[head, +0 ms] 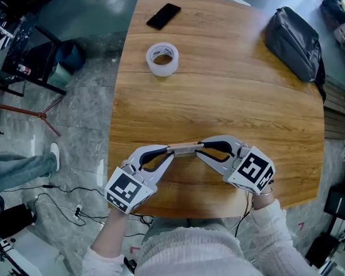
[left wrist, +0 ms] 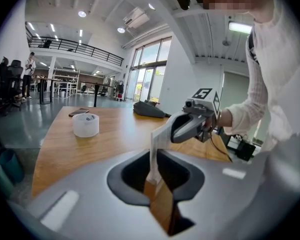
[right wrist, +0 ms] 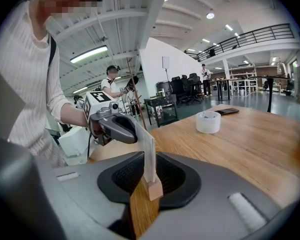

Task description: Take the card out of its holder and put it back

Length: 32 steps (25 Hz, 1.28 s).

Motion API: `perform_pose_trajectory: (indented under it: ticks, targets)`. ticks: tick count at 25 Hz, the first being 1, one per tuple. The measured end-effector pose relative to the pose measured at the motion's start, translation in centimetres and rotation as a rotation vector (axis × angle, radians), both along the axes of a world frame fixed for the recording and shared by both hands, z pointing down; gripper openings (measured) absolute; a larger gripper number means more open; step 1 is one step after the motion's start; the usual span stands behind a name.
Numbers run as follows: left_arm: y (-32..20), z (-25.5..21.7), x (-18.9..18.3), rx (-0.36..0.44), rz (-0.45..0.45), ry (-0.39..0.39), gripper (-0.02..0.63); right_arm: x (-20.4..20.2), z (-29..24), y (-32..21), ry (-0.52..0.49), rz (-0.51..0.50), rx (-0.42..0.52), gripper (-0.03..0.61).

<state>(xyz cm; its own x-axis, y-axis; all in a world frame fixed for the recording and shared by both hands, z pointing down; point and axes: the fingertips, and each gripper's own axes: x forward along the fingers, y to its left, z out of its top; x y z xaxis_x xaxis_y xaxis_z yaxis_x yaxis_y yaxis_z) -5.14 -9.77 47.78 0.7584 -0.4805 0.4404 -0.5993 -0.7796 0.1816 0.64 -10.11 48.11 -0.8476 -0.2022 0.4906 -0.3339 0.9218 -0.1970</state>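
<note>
wooden holder point(head: 184, 149), white card point(right wrist: 149, 149) seated in it, stood steady because the left gripper point(head: 171, 152) clamped one end; the right gripper point(head: 199, 148) stood released around the other.

In the head view, both ends of the pale wooden card holder point(head: 184, 149) vanish between the fingers of the left gripper point(head: 171, 152) and the right gripper point(head: 199, 147). In the left gripper view, the far end of the upright white card point(left wrist: 154, 149) sits behind the right fingers point(left wrist: 185, 126). The person's arms cover the near edge of the wooden counter point(head: 218, 91).
</note>
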Motion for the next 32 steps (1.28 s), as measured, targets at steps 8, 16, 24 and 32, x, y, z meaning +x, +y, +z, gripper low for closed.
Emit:
perform_pose_trajectory:
  ticks: [8, 16, 24, 32]
  targets:
    - [-0.7, -1.4, -0.9, 0.021, -0.054, 0.042, 0.071, 0.3, -0.8, 0.0, 0.003, 0.019, 0.019, 0.118]
    - [0.3, -3.8, -1.7, 0.07, -0.084, 0.049, 0.069, 1.2, -2.9, 0.7, -0.004, 0.073, 0.069, 0.118]
    - [2.6, -6.7, -0.9, 0.091, -0.111, 0.131, 0.009, 1.7, -6.0, 2.8, -0.004, 0.15, 0.185, 0.023]
    - [5.3, -7.9, 0.6, 0.093, -0.118, 0.165, 0.009, 1.0, -8.2, 4.9, -0.035, 0.27, 0.208, 0.0]
